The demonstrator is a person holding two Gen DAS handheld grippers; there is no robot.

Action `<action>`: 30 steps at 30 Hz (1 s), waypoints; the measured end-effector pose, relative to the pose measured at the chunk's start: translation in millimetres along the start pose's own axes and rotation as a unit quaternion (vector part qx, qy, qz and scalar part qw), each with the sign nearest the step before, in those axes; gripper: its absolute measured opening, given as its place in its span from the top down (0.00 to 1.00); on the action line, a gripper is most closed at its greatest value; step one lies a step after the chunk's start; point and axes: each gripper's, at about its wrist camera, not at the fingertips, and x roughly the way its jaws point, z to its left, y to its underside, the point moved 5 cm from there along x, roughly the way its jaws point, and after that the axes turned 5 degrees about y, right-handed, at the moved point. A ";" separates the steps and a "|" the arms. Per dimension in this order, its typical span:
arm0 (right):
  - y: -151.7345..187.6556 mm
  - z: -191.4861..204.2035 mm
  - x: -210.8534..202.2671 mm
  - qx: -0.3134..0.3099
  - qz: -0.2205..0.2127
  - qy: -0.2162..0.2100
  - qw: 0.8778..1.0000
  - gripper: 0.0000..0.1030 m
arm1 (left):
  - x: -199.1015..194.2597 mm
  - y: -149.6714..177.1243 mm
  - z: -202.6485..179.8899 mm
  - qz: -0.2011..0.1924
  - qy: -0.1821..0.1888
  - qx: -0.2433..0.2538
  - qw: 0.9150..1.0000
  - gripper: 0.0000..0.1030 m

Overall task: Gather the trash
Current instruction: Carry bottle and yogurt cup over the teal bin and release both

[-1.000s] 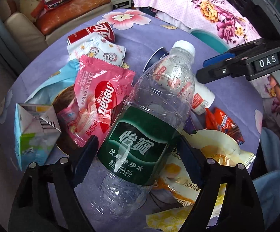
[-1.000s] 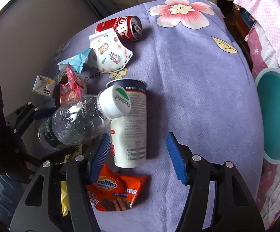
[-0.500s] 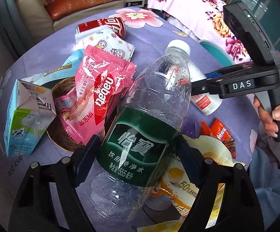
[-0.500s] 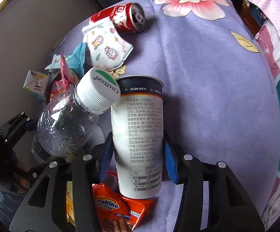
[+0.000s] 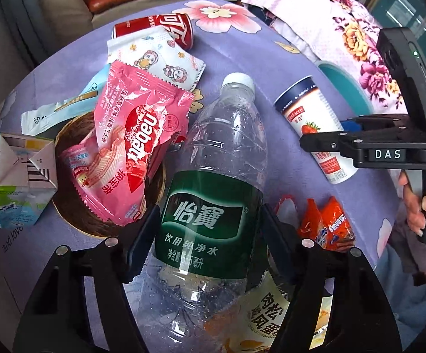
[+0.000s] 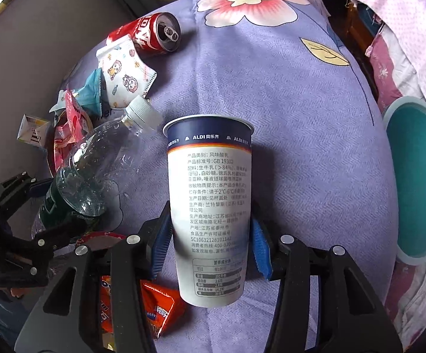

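Right claw (image 6: 210,250) now clamped on yogurt cup (image 6: 210,203); left claw (image 5: 210,244) grips water bottle (image 5: 213,194). Risk: thin cup crushing, slipping.

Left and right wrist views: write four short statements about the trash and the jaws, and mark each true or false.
1. The left gripper is shut on the clear plastic water bottle with a green label. True.
2. The right gripper is open and holds nothing. False: it is shut on the white paper yogurt cup with a navy rim.
3. The red soda can stands upright. False: it lies on its side.
4. The bottle's white cap is on. True.
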 end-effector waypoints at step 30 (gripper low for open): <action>11.9 -68.1 -87.4 0.088 -0.105 -0.061 0.989 0.56 | -58.2 -52.3 -79.5 -0.081 0.002 -0.008 0.997 0.35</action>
